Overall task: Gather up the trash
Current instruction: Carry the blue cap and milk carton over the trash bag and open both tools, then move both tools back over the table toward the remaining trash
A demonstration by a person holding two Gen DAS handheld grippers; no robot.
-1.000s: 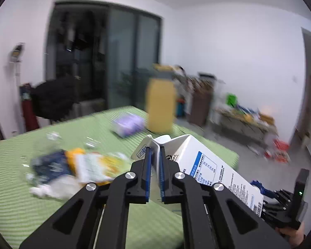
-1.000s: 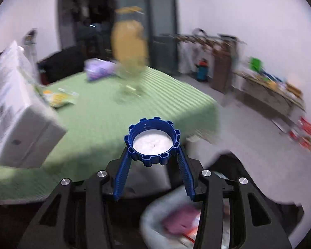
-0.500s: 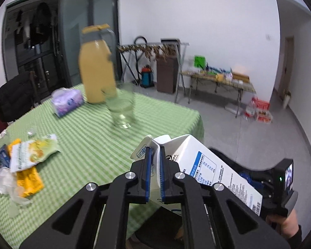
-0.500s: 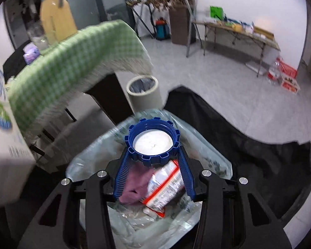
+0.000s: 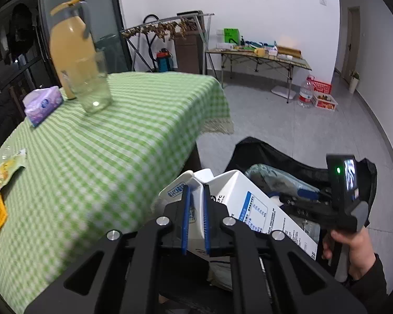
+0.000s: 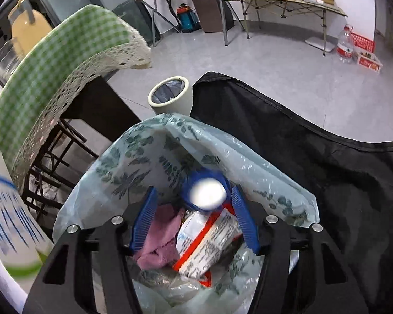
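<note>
My left gripper (image 5: 195, 191) is shut on the folded top of a white milk carton (image 5: 251, 209), held just off the table's edge and above the bag. The same carton (image 6: 7, 209) blurs the left edge of the right wrist view. My right gripper (image 6: 194, 196) hangs over a leaf-printed trash bag (image 6: 149, 157), and its jaws are opening. A blue cap (image 6: 205, 193) with a white inside shows blurred between the fingers, clear of both pads. Inside the bag lie a pink cloth (image 6: 159, 238) and a red-and-white wrapper (image 6: 207, 238). A hand (image 5: 353, 243) holds the right gripper.
The green checked table (image 5: 104, 144) carries a juice jug (image 5: 70, 52), a glass (image 5: 94, 86), a tissue pack (image 5: 43, 103) and wrappers (image 5: 0, 178). A small round bin (image 6: 170, 94) and black fabric (image 6: 301, 157) flank the bag. A folding table (image 5: 262, 57) stands at the far wall.
Both grippers swung away from the table and down over the bag. The right jaws spread and the blue cap slipped out of their grip. The left stays clamped on the carton.
</note>
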